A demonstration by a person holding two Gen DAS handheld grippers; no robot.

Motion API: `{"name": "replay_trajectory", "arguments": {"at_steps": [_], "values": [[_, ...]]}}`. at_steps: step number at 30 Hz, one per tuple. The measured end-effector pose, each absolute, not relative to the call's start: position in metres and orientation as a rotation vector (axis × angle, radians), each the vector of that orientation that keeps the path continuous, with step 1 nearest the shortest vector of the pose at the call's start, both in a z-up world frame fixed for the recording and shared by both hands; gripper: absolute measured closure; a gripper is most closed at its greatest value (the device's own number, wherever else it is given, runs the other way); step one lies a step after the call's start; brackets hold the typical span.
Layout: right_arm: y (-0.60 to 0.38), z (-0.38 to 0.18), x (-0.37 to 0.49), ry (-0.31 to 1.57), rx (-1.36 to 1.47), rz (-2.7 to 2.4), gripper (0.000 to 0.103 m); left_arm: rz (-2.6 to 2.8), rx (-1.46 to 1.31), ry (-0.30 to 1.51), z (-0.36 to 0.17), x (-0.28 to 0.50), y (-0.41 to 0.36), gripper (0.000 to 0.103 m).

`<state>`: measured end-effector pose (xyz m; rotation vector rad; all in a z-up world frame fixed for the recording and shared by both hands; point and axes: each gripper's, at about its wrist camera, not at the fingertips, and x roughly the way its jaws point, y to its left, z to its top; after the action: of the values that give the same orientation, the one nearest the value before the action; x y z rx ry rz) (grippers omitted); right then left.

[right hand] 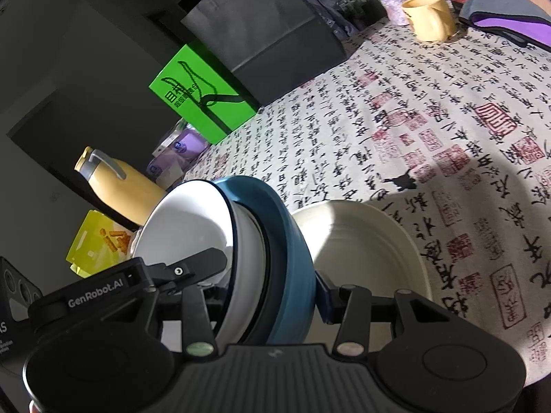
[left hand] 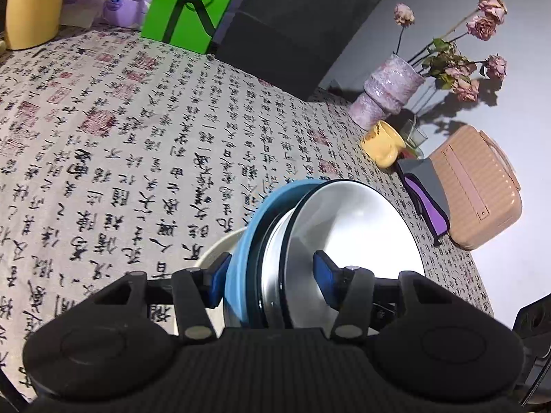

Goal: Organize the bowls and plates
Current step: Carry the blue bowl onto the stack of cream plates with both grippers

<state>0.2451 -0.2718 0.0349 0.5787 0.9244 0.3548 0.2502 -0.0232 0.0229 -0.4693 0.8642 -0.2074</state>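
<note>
Both tongs, left and right, clamp opposite rims of the nested bowls, sharing the load above the worktop.

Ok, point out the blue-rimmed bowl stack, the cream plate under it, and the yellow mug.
Blue-rimmed bowl stack (left hand: pixel 241 251): left wrist view, on the blue rim.
Cream plate (right hand: pixel 361 241): right wrist view, on its bare inside.
Yellow mug (left hand: pixel 380 146): left wrist view, on its side wall.

"GenRobot.AI", white lettering, on the black left gripper body. Tablecloth: black calligraphy columns, red seal stamps (characters not legible). Green box: dark printed characters, unreadable.
</note>
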Motion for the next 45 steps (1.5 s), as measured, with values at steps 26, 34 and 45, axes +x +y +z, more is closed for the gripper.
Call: {"name": "replay_trajectory", "arguments": {"at_steps": [26, 34, 45], "values": [[-0.287, 0.015, 0.25, 0.984, 0.585, 0.298, 0.059, -0.231, -0.47, 0.955, -0.004, 0.264, -0.037, 0.051], [-0.29, 0.007, 0.255, 0.991, 0.578, 0.291, 0.059, -0.238, -0.478, 0.979, -0.014, 0.269, -0.037, 0.05], [-0.291, 0.005, 0.257, 0.98, 0.586, 0.315, 0.059, -0.251, -0.488, 0.987, -0.016, 0.266, -0.036, 0.041]]}}
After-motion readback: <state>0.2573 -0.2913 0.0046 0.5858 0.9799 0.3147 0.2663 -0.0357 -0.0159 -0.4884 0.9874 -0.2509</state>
